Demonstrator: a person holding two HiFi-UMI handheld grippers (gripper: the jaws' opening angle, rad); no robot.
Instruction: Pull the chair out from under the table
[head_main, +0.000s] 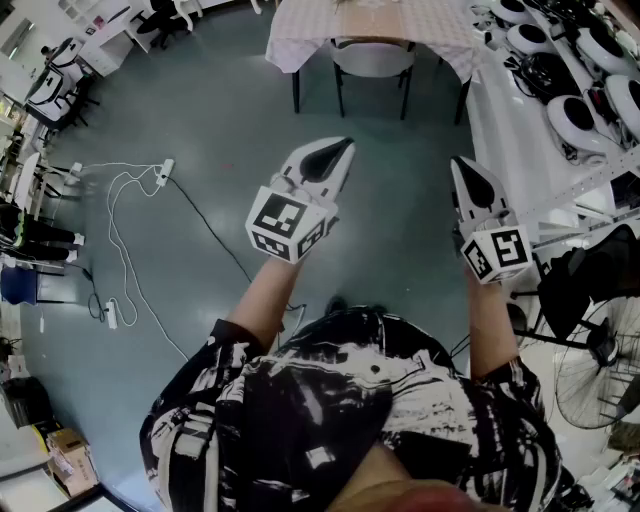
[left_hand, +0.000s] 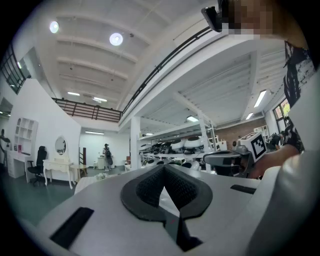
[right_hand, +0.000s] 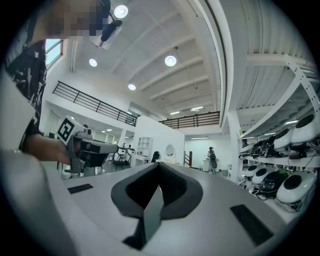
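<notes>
Smooth grey floor (head_main: 240, 120); checked-cloth table (head_main: 300, 40) over curved white chair (head_main: 372, 58).

We list the table (head_main: 300, 30) as draped in matt checked cloth. The chair (head_main: 372, 58) under it has a smooth white plastic back and thin dark legs that look like metal. The floor (head_main: 210, 120) before the table is smooth, grey-green, with a faint sheen. The left gripper (head_main: 343, 148) and right gripper (head_main: 463, 166), nearer us than the table, have matt pale plastic bodies. Their pads (left_hand: 147, 187) are black, finely ribbed and rubbery. The shells (head_main: 570, 115) right of the table are glossy white plastic. Our shirt (head_main: 300, 400) is soft printed cloth.
</notes>
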